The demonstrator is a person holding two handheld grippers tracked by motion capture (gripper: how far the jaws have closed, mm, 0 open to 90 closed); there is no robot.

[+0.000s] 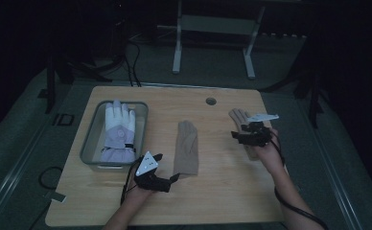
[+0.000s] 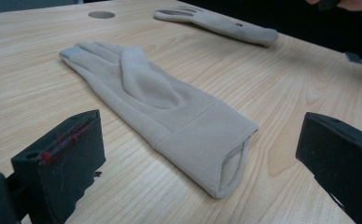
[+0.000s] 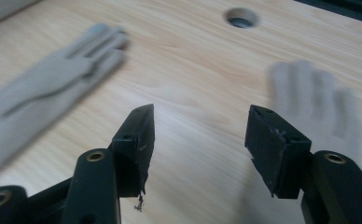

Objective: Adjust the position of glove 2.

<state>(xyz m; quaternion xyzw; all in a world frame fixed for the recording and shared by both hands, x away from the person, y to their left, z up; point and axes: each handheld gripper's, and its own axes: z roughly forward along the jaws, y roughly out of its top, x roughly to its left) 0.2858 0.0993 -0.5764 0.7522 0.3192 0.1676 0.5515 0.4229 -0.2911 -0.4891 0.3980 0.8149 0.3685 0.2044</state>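
Two tan gloves flat on wooden table [image 1: 222,196]. Middle glove [image 1: 187,147] lies palm up, cuff toward left gripper [image 1: 170,179] — jaws spread wide, nothing between, just short of cuff. Second tan glove [image 1: 240,120] at right side, right gripper [image 1: 235,136] above it, jaws apart, empty. White glove [image 1: 119,129] sits in grey bin [image 1: 89,143] at left.

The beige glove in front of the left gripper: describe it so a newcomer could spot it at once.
On the wooden table, right of the grey bin, a beige glove lies flat mid-table. Unlike its twin under the right gripper, nothing covers it.
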